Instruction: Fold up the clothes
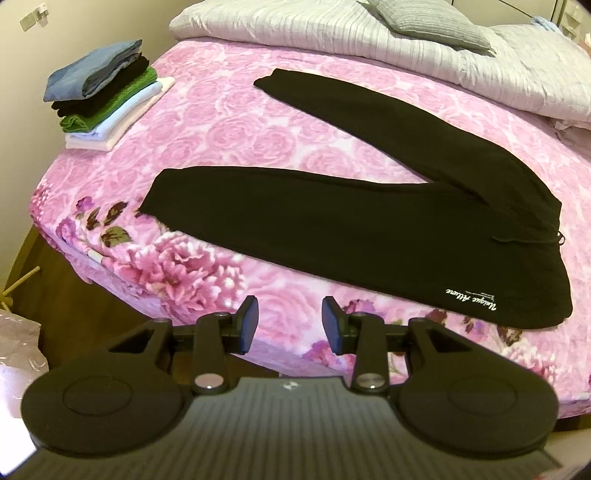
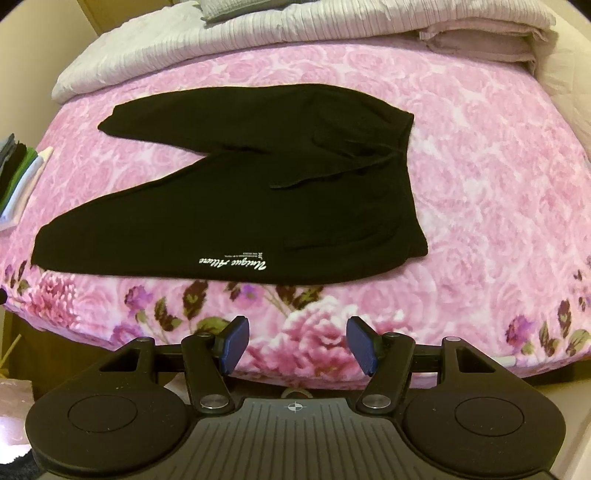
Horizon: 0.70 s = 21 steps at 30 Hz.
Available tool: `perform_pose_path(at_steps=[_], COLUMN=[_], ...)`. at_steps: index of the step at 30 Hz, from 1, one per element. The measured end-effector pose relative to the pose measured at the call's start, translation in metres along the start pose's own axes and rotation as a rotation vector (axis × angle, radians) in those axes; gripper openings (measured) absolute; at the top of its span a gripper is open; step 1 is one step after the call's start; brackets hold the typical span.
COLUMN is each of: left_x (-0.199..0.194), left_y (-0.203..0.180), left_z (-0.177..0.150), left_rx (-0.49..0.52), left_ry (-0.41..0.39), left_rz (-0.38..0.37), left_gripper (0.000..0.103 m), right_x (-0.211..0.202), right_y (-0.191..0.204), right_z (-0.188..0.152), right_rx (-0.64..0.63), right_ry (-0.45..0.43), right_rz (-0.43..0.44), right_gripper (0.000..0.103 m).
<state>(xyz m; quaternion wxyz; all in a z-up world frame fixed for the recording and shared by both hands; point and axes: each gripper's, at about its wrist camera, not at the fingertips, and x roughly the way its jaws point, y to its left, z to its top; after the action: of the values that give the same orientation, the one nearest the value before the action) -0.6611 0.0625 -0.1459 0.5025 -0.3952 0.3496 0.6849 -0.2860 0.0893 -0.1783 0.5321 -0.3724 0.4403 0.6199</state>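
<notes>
Black trousers [image 1: 332, 221] lie flat on the pink floral bedspread [image 1: 221, 122], legs spread in a V toward the left, waistband at the right. White script lettering [image 1: 469, 297] sits near the front hip. They also show in the right wrist view [image 2: 258, 206], with the lettering [image 2: 232, 263] at the near edge. My left gripper [image 1: 290, 325] is open and empty, held off the bed's near edge below the near leg. My right gripper [image 2: 297, 343] is open and empty, in front of the bed edge below the hip.
A stack of folded clothes [image 1: 103, 96] sits on the bed's far left corner, and shows at the left edge of the right wrist view [image 2: 18, 177]. A pale quilt [image 1: 369, 33] and grey pillow [image 1: 436, 22] lie at the head. Wooden floor [image 1: 55, 280] lies beyond the bed's left edge.
</notes>
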Motion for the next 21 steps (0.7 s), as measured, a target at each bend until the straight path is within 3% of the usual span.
perform_pose_path(at_steps=[21], left_x=[0.005], left_y=[0.021], left_z=[0.006], left_rx=[-0.020], left_ry=[0.017], left_rz=[0.032], left_gripper=[0.034], right_x=[0.008], right_y=[0.014], right_z=[0.009], right_rx=[-0.021], right_ry=[0.005], right_rz=[0.015], right_gripper=[0.062])
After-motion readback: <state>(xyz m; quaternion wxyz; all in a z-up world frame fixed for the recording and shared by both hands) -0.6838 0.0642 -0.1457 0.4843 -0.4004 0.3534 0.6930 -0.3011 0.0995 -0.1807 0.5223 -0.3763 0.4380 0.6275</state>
